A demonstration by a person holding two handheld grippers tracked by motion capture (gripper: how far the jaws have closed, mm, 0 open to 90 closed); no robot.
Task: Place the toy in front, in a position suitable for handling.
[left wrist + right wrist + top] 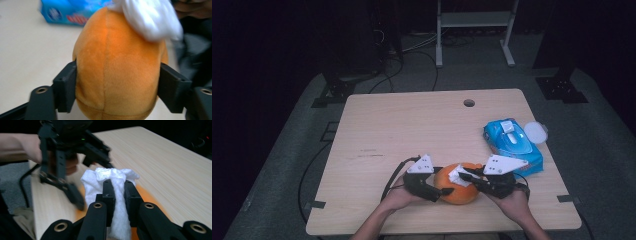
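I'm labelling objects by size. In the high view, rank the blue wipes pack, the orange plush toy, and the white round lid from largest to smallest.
1. blue wipes pack
2. orange plush toy, somewhat smaller, partly covered
3. white round lid, clearly smallest

Wood-grain counter [402, 125], round cable hole [469, 103] near far edge. On it: orange plush [457, 192] at near edge, blue wipes pack [512, 145] at right, small white lid [536, 132] just beside the pack.
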